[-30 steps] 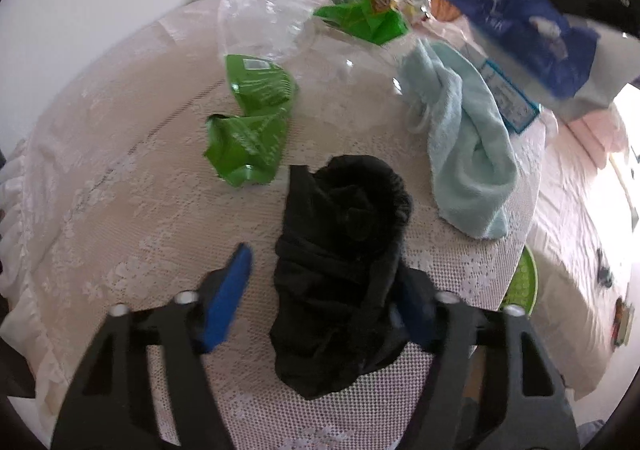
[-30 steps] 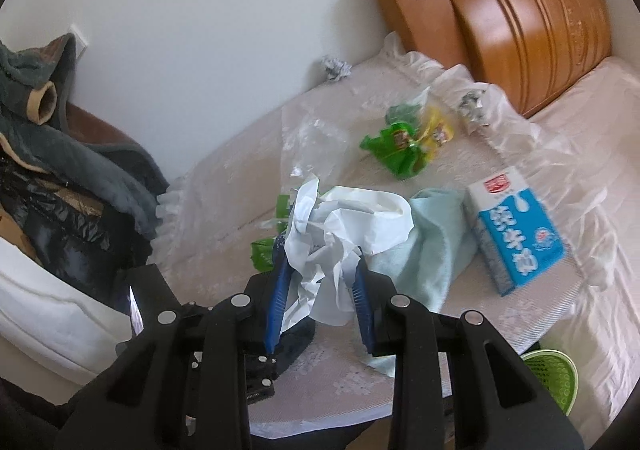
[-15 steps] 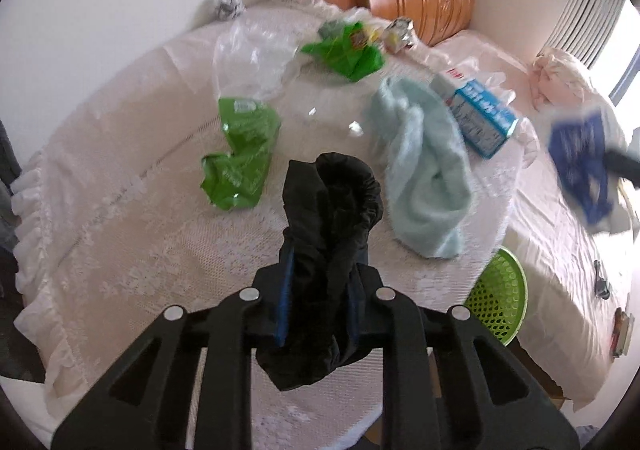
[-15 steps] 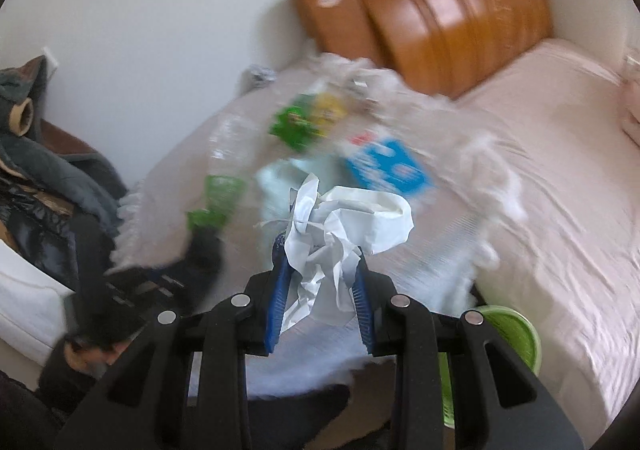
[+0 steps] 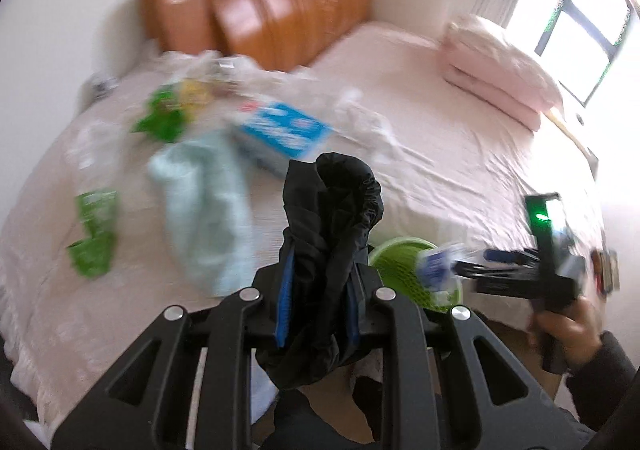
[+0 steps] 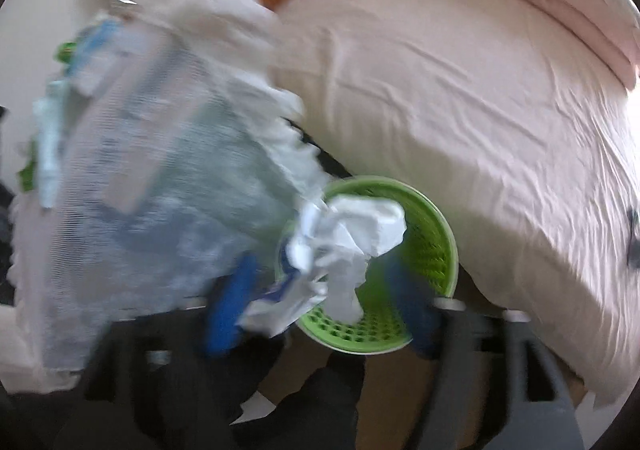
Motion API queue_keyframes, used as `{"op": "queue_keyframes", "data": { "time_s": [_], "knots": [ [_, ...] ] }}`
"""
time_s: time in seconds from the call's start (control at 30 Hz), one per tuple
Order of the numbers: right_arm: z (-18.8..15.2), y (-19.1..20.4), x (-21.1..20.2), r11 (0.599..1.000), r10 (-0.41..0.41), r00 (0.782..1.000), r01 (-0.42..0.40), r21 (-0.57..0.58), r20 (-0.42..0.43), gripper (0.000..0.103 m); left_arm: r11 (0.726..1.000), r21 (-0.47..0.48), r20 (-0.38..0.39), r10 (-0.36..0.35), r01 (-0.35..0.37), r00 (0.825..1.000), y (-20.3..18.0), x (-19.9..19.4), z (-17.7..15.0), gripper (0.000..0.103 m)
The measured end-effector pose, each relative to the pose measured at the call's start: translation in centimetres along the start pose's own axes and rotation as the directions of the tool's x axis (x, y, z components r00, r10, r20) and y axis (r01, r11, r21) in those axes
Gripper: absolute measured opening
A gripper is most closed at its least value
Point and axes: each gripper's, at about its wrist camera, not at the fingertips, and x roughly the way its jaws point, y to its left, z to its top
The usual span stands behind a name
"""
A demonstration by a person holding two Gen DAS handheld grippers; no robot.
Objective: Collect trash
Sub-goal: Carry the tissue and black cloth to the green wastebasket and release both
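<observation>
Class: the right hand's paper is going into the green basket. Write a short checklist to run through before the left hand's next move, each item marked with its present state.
1. Right gripper jaws open, just widened: ok.
2. Crumpled paper over the green basket: ok.
3. Paper fully clear of the pads: cannot tell, blurred.
4. Left gripper shut on the black cloth: ok.
5. Trash left on the table, such as the green wrapper: not ok.

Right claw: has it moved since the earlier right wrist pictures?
Yes. The right claw has swung off the table and down over the green basket beside the bed, its jaws just opening around the crumpled paper.
</observation>
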Motion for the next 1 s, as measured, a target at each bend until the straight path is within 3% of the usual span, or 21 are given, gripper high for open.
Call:
{"op": "queue_keyframes", "data": {
  "time_s": [0.17,0.33,0.43,0.47,0.5,0.7,1.0],
  "knots": [
    [0.0,-3.3,-2.7,0.999,0.003,0.999,-0.006,0.052,0.048,0.099,0.993,0.085,-0.084,-0.071,0.078,0.994,-6.2,3.7,0.3,0.021],
    [0.5,-6.6,-7.3,0.997,-0.053,0.99,0.047,0.054,0.13,0.101,0.981,0.111,-0.187,-0.137,0.159,0.973,-11.3,8.3,-0.2,0.021],
    [1.0,-8.3,-9.4,0.996,-0.06,0.985,0.048,0.077,0.163,0.101,0.976,0.121,-0.235,-0.15,0.182,0.96,-13.8,10.9,-0.8,0.048],
    [1.3,-8.8,-9.7,0.995,-0.061,0.983,0.047,0.085,0.171,0.101,0.977,0.122,-0.245,-0.144,0.178,0.959,-14.4,11.6,-0.9,0.066],
    [1.4,-9.4,-10.2,0.995,-0.06,0.982,0.044,0.092,0.18,0.101,0.978,0.125,-0.244,-0.133,0.167,0.961,-15.1,12.1,-1.0,0.076],
    [1.9,-10.8,-11.3,0.994,-0.056,0.978,0.035,0.104,0.203,0.101,0.979,0.145,-0.194,-0.111,0.141,0.975,-17.0,11.7,-0.3,0.094],
    [3.0,-8.6,-12.3,0.999,-0.013,0.971,0.001,0.048,0.238,0.101,0.989,0.13,-0.059,-0.068,0.075,0.996,-16.0,6.8,1.3,0.095]
  ]
}}
